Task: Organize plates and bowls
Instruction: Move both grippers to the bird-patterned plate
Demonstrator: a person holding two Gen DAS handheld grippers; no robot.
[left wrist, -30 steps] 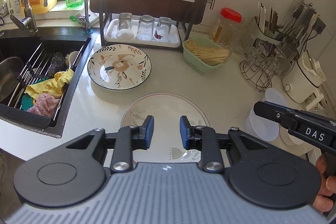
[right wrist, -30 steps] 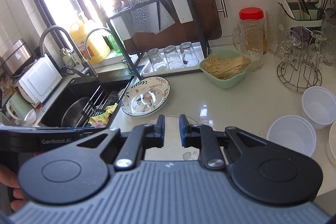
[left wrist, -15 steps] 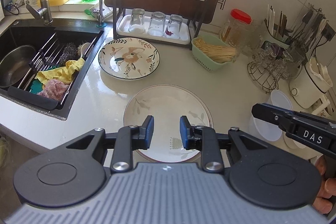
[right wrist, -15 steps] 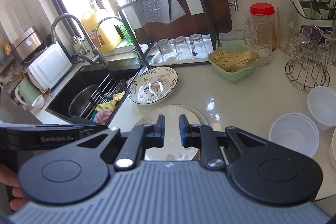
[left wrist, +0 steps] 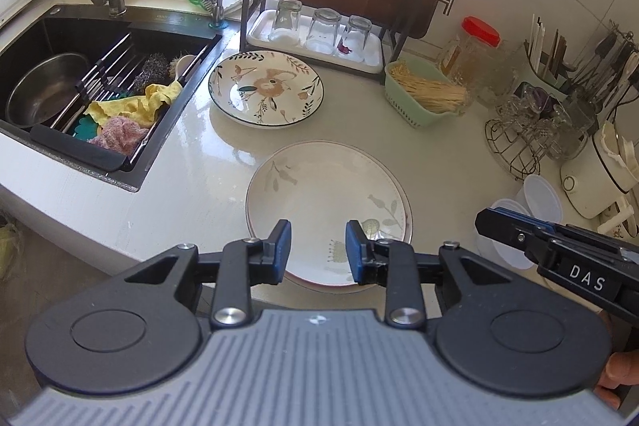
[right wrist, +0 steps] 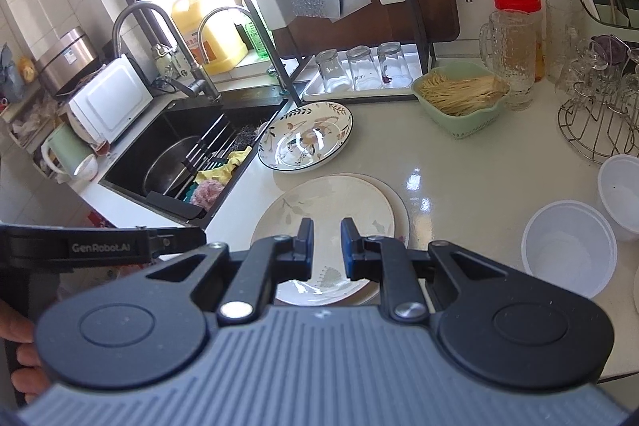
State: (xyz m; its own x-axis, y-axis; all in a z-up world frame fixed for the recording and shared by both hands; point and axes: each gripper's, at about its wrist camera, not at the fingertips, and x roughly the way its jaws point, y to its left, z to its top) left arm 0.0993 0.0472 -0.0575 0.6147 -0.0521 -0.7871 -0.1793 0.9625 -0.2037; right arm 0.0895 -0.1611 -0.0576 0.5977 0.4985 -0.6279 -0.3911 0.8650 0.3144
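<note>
A pale plate with faint leaf prints (left wrist: 327, 202) (right wrist: 327, 206) lies on the counter, resting on a second plate whose rim (right wrist: 401, 214) shows along its right side. Behind it sits a dark-rimmed floral plate (left wrist: 265, 86) (right wrist: 305, 140). My left gripper (left wrist: 315, 246) hovers over the pale plate's near edge; its jaws are opening, with nothing between the pads. My right gripper (right wrist: 325, 242) hangs over the same plate's near edge, shut and empty; it also shows at the right of the left wrist view (left wrist: 519, 234). White plastic bowls (right wrist: 569, 246) (left wrist: 539, 204) stand to the right.
A black sink (left wrist: 100, 38) with a steel pot, rack and cloths lies to the left. At the back stand a dish rack with upturned glasses (left wrist: 319, 26), a green basket (left wrist: 427, 94), a red-lidded jar (left wrist: 475, 42) and a wire glass stand (left wrist: 527, 142).
The left wrist view has drawn back, so the whole pale plate now shows. The left jaws stand a little wider. The right gripper has rolled slightly and stays shut.
</note>
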